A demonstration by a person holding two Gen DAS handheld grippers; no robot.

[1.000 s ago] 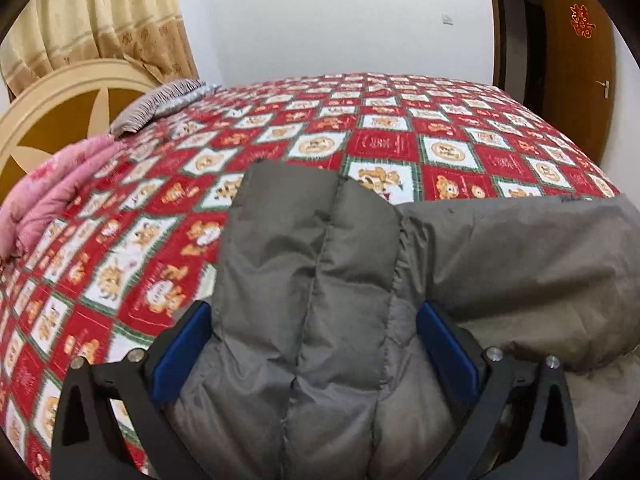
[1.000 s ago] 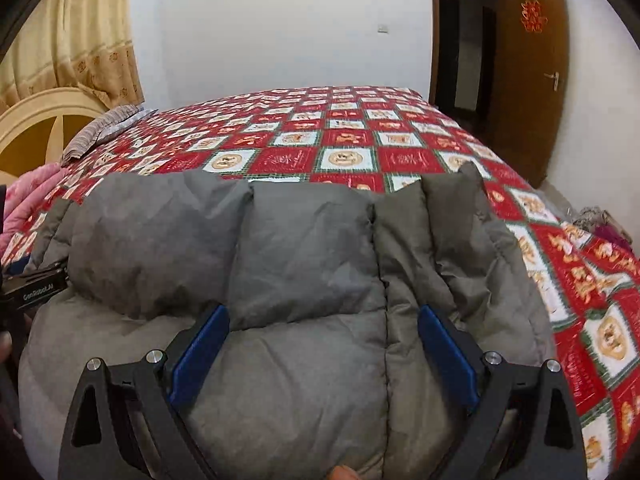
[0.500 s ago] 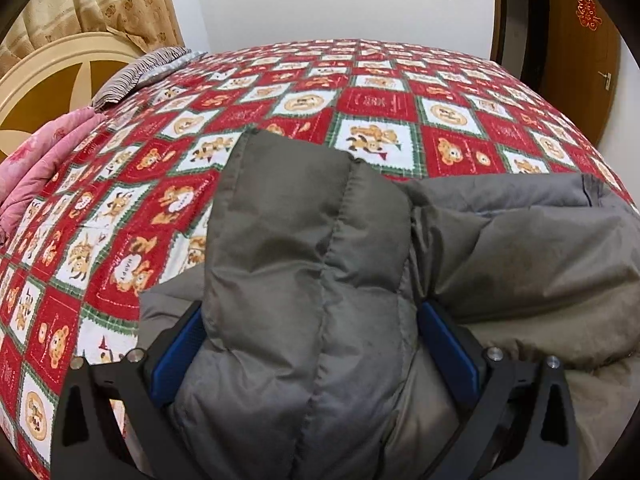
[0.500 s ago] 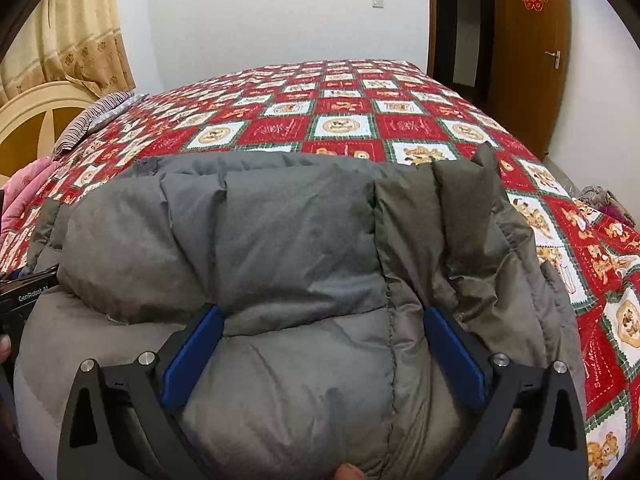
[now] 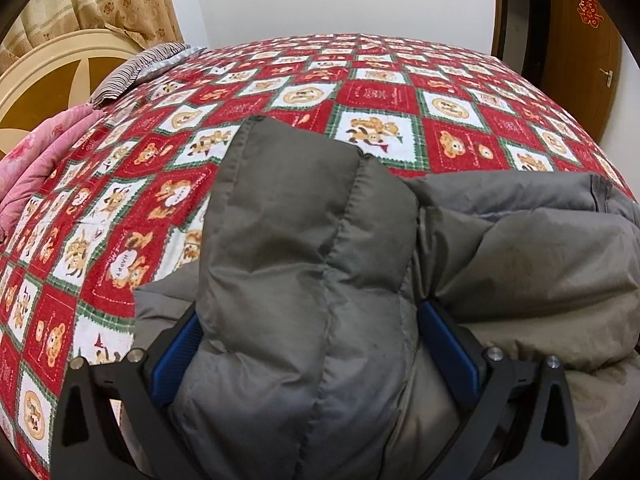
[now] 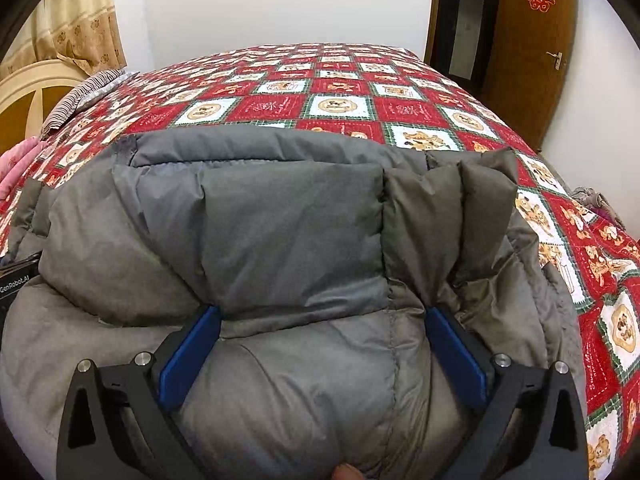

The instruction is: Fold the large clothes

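A large grey puffer jacket lies on the near part of the bed and also fills the right wrist view. My left gripper has its blue pads either side of a thick fold at the jacket's left end and holds it over the lower layer. My right gripper has its pads either side of a thick fold at the jacket's right end. Both jaws stand wide because the padding is bulky. The left gripper's body shows at the left edge of the right wrist view.
The bed has a red, white and green bear-patterned cover. A pink quilt and a striped pillow lie at the headboard on the left. A brown door stands at the right. Clothes lie on the floor.
Both grippers have carried the jacket's folded edge forward and down over the lower layer. The fold now reaches further across the bed, and the view tilts lower.
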